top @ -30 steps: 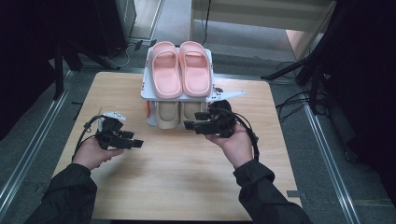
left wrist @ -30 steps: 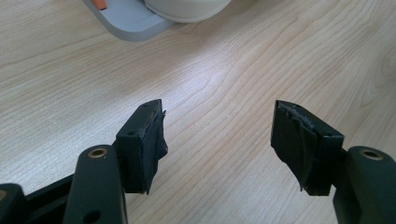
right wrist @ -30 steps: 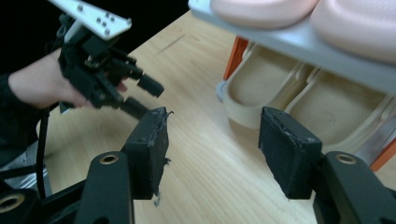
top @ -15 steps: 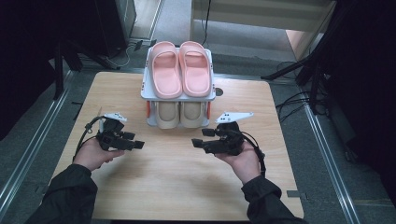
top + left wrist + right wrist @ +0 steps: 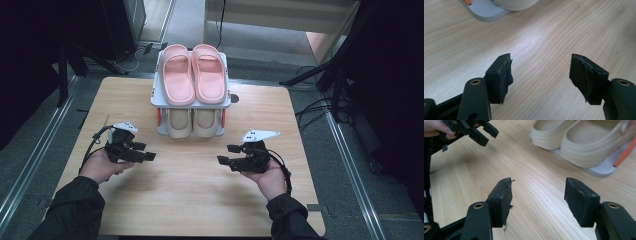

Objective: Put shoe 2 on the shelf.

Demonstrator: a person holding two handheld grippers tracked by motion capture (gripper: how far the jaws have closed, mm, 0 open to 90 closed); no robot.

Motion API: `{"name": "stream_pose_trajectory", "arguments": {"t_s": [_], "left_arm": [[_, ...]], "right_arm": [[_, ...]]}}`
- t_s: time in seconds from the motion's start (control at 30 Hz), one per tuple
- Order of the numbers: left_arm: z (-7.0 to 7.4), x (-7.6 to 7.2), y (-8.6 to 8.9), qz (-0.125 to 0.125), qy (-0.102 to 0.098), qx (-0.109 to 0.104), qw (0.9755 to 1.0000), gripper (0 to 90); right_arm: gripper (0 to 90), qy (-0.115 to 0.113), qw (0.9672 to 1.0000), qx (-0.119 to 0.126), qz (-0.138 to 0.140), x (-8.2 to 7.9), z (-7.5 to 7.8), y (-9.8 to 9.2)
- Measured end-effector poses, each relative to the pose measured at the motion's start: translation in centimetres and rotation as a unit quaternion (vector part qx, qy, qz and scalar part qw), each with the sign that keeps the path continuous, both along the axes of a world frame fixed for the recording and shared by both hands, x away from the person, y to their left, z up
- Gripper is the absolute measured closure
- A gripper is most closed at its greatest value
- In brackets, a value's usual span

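Observation:
A white two-shelf shoe rack [image 5: 156, 100] stands at the table's far middle. A pink pair of slippers [image 5: 192, 75] lies on its top shelf and a beige pair [image 5: 192, 122] on the lower one. My left gripper [image 5: 145, 151] hovers low at the front left of the rack, open and empty [image 5: 540, 75]. My right gripper [image 5: 228, 154] sits low at the front right, pointing left. Its jaws have just been opening and stand wide apart [image 5: 537, 200] with only bare wood between them. The beige slippers [image 5: 584, 140] lie ahead of it to the right.
The wooden table [image 5: 200, 205] has free room in front of the rack. In the right gripper view the left gripper [image 5: 481, 132] shows at the top left, and an orange post [image 5: 624, 152] stands on the rack's base [image 5: 599, 170]. Dark stands and cables surround the table.
My right gripper has drawn back from the rack's lower shelf toward the person and sunk close to the table. The left gripper has stayed where it was.

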State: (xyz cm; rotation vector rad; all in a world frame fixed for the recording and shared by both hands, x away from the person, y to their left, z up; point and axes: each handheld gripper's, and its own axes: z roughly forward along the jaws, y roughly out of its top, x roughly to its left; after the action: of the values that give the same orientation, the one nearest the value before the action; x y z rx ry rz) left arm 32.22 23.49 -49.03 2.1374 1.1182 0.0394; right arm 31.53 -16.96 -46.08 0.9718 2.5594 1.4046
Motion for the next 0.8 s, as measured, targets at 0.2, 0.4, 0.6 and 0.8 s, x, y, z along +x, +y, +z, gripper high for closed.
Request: {"name": "stream_pose_trajectory", "arguments": {"t_s": [0.2,0.4,0.6,0.8], "left_arm": [[-0.1,-0.1,-0.1,0.001,0.002,-0.001,1.0,33.0],[-0.2,-0.1,-0.3,0.002,0.005,-0.005,1.0,32.0],[-0.4,-0.2,-0.5,-0.01,-0.006,0.002,0.9999,29.8],[-0.7,-0.3,-0.8,-0.02,-0.009,0.011,0.9997,29.2]], "right_arm": [[39.3,0.021,0.9991,0.018,-0.032,0.1,-1.2,-1.3],[39.4,0.017,0.9989,0.004,-0.044,0.3,-2.1,-2.5],[39.4,0.019,0.9979,-0.01,-0.061,0.8,-2.9,-3.0],[39.3,0.016,0.998,-0.018,-0.058,0.8,-3.1,-3.0]]}}
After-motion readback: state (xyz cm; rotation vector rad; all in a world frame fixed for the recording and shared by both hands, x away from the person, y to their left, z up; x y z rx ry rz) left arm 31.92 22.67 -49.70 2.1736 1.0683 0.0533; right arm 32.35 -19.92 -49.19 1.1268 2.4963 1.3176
